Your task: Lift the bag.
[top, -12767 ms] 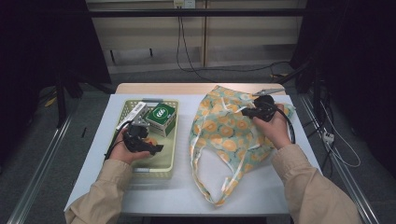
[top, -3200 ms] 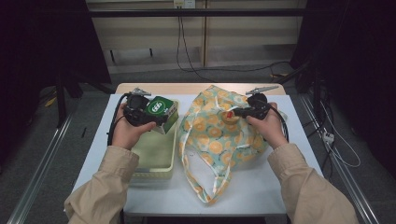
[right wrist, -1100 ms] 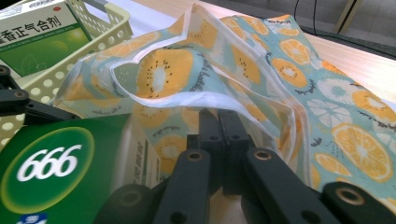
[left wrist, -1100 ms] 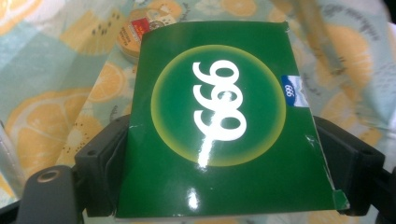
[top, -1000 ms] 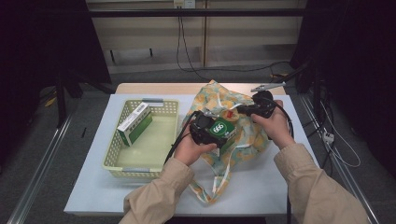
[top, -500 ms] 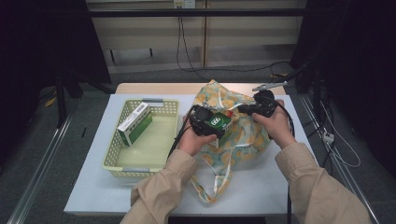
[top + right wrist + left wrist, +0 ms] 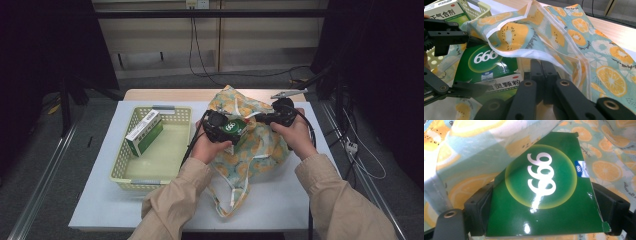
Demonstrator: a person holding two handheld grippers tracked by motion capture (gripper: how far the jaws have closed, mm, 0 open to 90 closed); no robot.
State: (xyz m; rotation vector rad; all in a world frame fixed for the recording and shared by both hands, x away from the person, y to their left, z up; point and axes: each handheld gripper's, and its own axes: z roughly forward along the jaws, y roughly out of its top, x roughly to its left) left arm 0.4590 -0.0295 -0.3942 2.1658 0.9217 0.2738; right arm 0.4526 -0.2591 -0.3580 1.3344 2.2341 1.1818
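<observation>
Your left gripper (image 7: 223, 129) clamps the green box (image 7: 234, 128) by its two side walls, printed face up towards the high camera. In the left gripper view the box (image 7: 544, 192) points away from the jaws, its far end nosing under the fruit-print bag (image 7: 469, 152). Your right gripper (image 7: 270, 118) is closed on the bag's white-edged rim (image 7: 529, 53), lifting the mouth. The bag (image 7: 260, 150) lies on the table (image 7: 300, 200) towards its right edge. The yellow basket (image 7: 131, 170) near the left edge holds a second box (image 7: 145, 132), lying aslant.
</observation>
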